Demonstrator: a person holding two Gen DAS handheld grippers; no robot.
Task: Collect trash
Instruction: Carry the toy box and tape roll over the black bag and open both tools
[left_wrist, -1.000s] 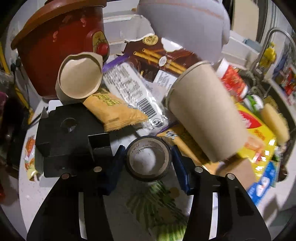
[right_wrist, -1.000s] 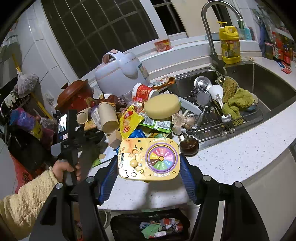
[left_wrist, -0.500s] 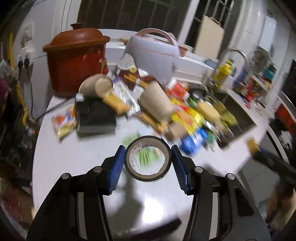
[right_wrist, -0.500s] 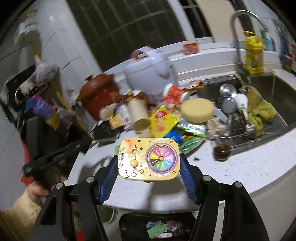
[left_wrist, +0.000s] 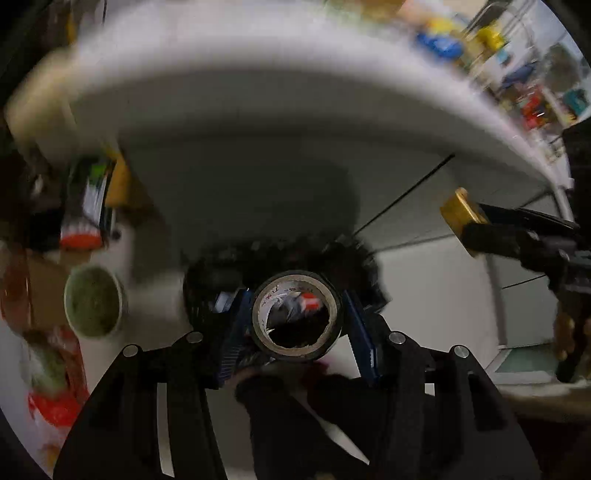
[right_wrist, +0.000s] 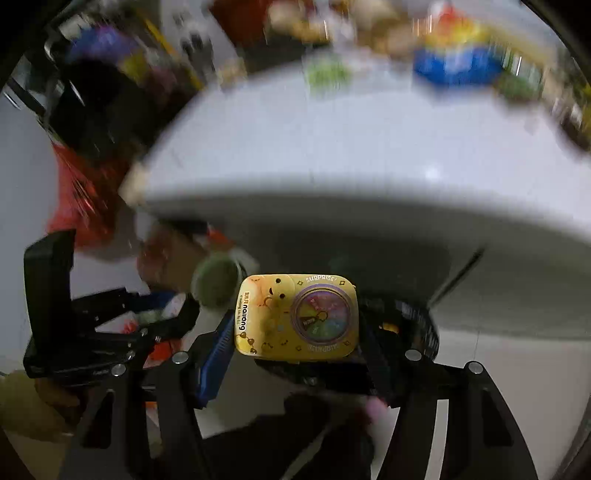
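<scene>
My left gripper is shut on a black tape roll, gripped across its sides by the blue pads. Right behind and below the roll lies a black trash bag, and bits of rubbish show through the roll's hole. My right gripper is shut on a yellow box with a coloured spinner wheel, which hangs over the same black trash bag. In the left wrist view the yellow box shows at the right. Both views are blurred.
The white counter's edge arches overhead, with blurred wrappers and packets along its top. A green-filled cup and red bags stand on the floor to the left. Pale cabinet fronts rise behind the bag.
Both grippers have swung off the countertop and down past its edge, tilting steeply toward the floor and the black bag. Each still holds its item; the jaws have not changed.
</scene>
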